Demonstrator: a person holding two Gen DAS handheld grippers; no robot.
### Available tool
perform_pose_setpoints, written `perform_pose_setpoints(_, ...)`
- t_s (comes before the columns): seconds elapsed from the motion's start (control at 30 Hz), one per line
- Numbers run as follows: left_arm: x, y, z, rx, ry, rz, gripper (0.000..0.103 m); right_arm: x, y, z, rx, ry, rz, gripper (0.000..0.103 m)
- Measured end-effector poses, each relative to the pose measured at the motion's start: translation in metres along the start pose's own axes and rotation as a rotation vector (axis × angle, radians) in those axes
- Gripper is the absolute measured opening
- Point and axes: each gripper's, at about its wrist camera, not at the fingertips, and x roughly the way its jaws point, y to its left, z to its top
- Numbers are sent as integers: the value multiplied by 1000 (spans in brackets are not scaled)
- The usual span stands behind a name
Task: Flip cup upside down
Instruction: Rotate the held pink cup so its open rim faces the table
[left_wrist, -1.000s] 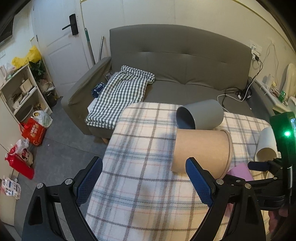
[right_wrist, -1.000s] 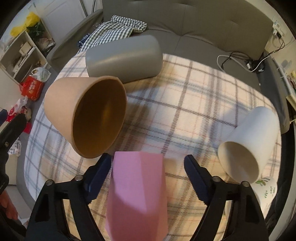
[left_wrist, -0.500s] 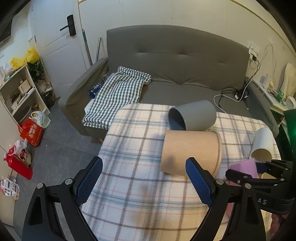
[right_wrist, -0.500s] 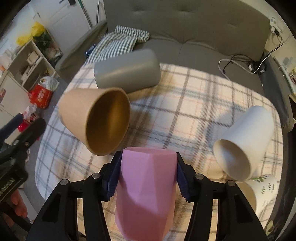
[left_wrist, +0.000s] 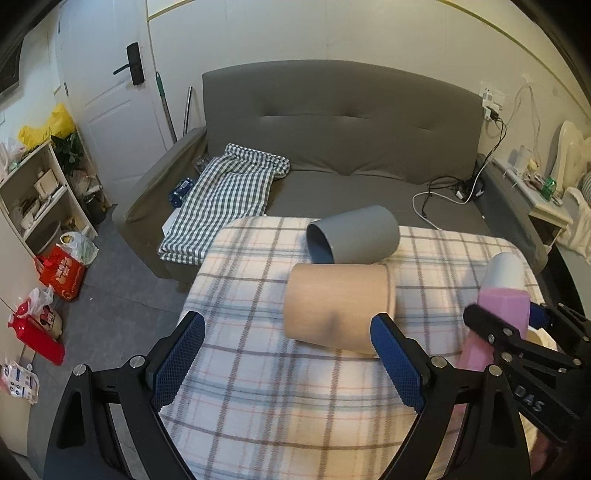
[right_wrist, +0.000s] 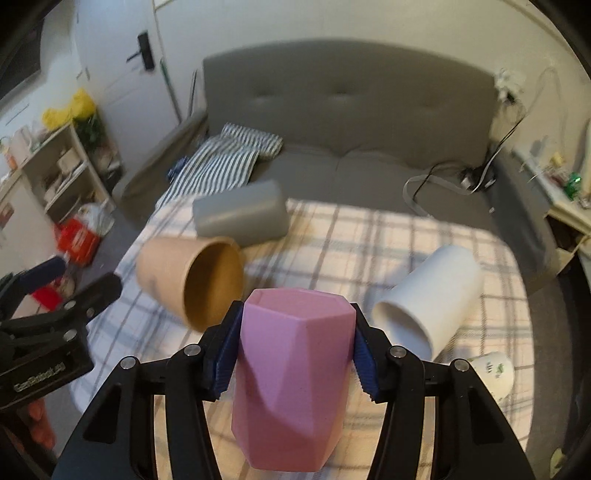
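My right gripper (right_wrist: 295, 338) is shut on a pink faceted cup (right_wrist: 291, 384) and holds it lifted over the near right part of the plaid-covered table (right_wrist: 369, 236), its closed flat end facing forward. The same cup (left_wrist: 496, 325) shows in the left wrist view, held by the right gripper (left_wrist: 513, 325). My left gripper (left_wrist: 288, 354) is open and empty above the table's near side, in front of a tan cup (left_wrist: 340, 310) lying on its side.
A grey cup (left_wrist: 354, 234) lies on its side behind the tan cup (right_wrist: 192, 278). A white cup (right_wrist: 428, 295) lies on its side at the right, with a small white printed cup (right_wrist: 493, 371) near it. A grey sofa (left_wrist: 332, 125) stands behind the table.
My right gripper closed on the pink cup and lifted it, tilting up so the view now takes in the sofa. My left gripper drew back and rose.
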Motion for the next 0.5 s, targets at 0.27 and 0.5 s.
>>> perform_pose_setpoints(0.27, -8, -10, -4, 13, -3, -13, 94, 11, 5, -14, -47, -103, -64, 54)
perform_pose_setpoints(0.5, -13, -10, -7, -1, 9, -41, 94, 15, 2, -28, -62, -50, -80, 54)
